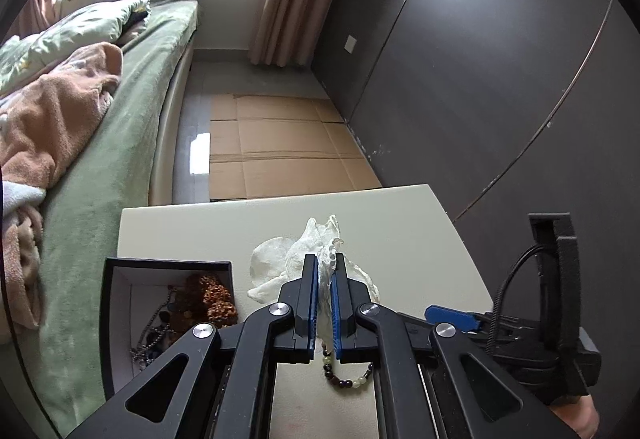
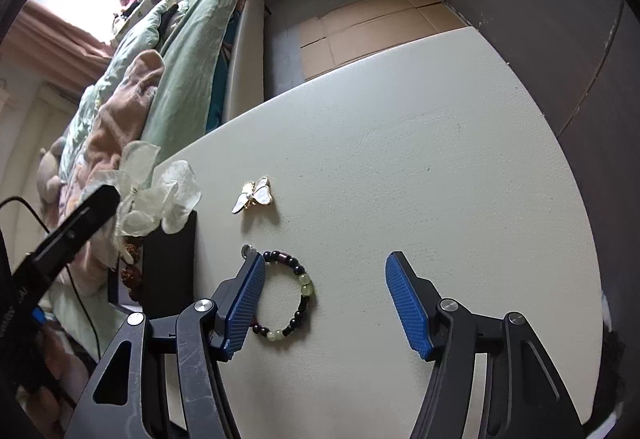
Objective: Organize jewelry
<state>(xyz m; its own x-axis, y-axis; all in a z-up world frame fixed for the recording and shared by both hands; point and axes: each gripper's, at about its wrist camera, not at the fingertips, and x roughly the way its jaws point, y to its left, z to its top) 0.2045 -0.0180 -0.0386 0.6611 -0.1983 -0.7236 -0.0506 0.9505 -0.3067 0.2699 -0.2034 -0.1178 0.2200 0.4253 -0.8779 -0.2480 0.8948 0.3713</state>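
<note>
My left gripper (image 1: 327, 263) is shut on a sheer white fabric flower ornament (image 1: 316, 243), held above the cream table beside the black jewelry box (image 1: 120, 271); the ornament (image 2: 160, 191) and left gripper (image 2: 100, 203) also show in the right wrist view, over the box (image 2: 168, 271). The box holds chains and brown bead clusters (image 1: 212, 299). A bracelet of dark and pale green beads (image 2: 296, 299) lies on the table; part of it shows under my left gripper (image 1: 348, 377). A white and gold bee brooch (image 2: 254, 195) lies beyond it. My right gripper (image 2: 324, 271) is open just above the bracelet.
The cream table (image 2: 440, 159) ends near a dark wardrobe wall (image 1: 480, 59). A bed with green covers and a pink blanket (image 1: 60, 111) lies to the left. Flattened cardboard (image 1: 280, 147) covers the floor beyond the table. My right gripper body (image 1: 552, 299) shows at right.
</note>
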